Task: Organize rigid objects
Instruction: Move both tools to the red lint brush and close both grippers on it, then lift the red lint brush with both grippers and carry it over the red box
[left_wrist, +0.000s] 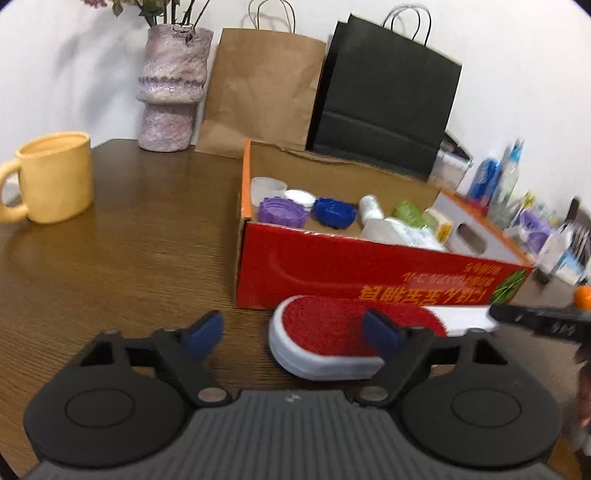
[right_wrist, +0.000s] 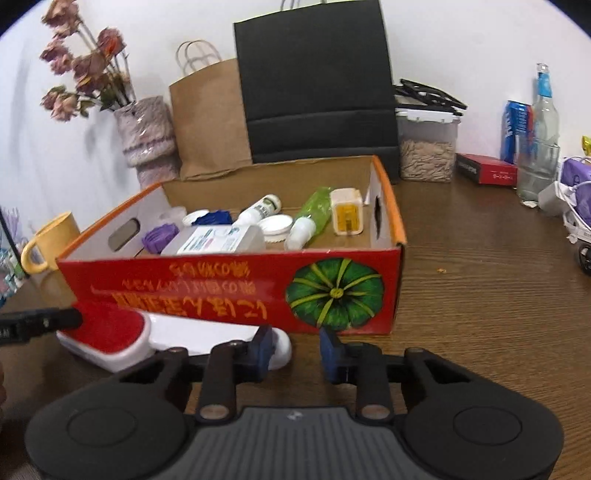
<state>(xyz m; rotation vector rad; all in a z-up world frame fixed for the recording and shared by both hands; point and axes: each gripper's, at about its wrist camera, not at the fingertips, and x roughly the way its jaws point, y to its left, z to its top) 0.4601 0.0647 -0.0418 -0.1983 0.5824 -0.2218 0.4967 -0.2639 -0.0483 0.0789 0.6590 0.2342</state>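
Flat on the wooden table (left_wrist: 147, 258), just in front of the red cardboard box (left_wrist: 314, 269) and along its near wall: 1 lint brush (left_wrist: 321, 325), red pad up, white handle running off to the right.

Left gripper (left_wrist: 295, 334) unclenched, jaws wide, low over the pad end; brush head partly between the 2 blue fingertips (left_wrist: 207, 332), contact impossible to judge.

Right gripper (right_wrist: 297, 350) at the handle end, jaws narrowly parted, only bare table in the gap; handle tip just behind the left-hand fingertip, outside the gap.

Inside the box: purple cap (left_wrist: 282, 212), blue cap (left_wrist: 334, 212), white bottles.
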